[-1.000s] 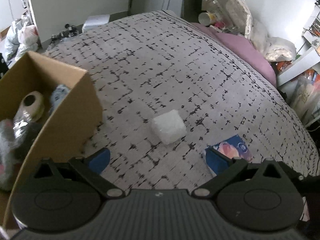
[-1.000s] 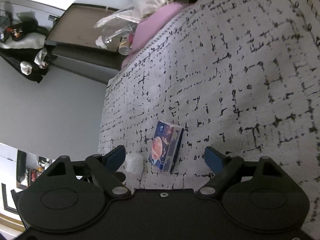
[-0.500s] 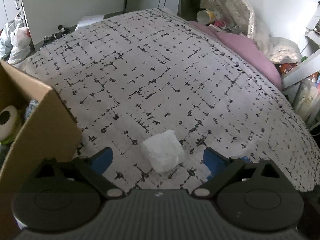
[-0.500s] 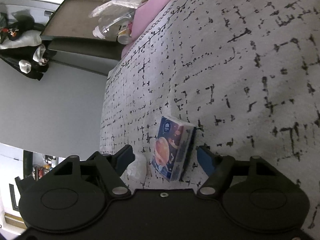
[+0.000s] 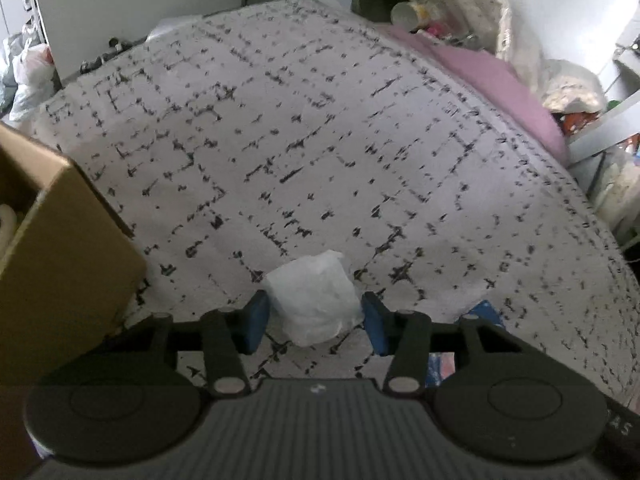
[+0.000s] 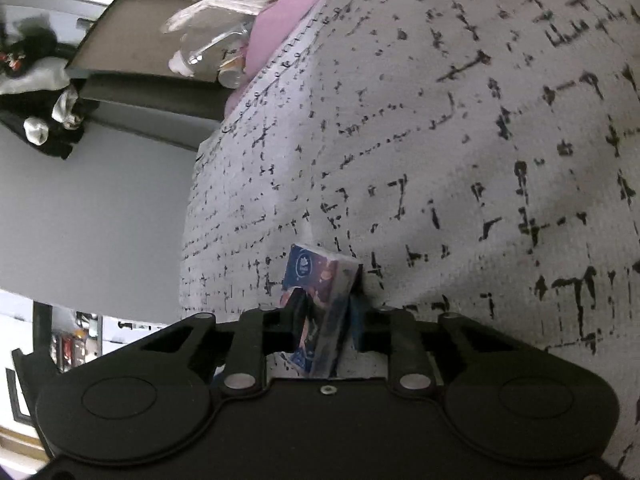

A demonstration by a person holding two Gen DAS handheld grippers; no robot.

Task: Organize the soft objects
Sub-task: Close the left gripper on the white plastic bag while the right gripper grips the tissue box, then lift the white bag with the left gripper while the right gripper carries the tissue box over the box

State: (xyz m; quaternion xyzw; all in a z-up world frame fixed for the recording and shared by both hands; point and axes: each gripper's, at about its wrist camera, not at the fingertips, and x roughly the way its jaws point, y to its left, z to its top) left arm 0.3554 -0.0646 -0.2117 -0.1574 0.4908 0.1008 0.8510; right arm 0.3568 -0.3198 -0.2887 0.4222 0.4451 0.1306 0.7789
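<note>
The left gripper point(image 5: 316, 322) is pointing steeply down at the bed point(image 5: 320, 152), its blue fingers point(image 5: 253, 322) having just been closing; they are now pinching the white wad point(image 5: 314, 300) from both sides, pads touching its flanks. The wad is sitting on the patterned cover at 6 o'clock in the left wrist view, just ahead of the gripper body. At 9 o'clock the cardboard box point(image 5: 60, 264) is standing near the wad, its near corner edge leaving a strip of bare cover between them. From 11 to 2 o'clock the cover is lying wide and bare up to the bed's far edge, where a pink pillow point(image 5: 500, 84) is resting at 2 o'clock.

The right gripper point(image 6: 324, 312) has also just been closing and is clamping the blue pack point(image 6: 316, 280), which is standing on its long edge at 6 o'clock. The bed's edge is running from 7 up to 12 o'clock, just left of the pack; to the right, bare cover is stretching away.
</note>
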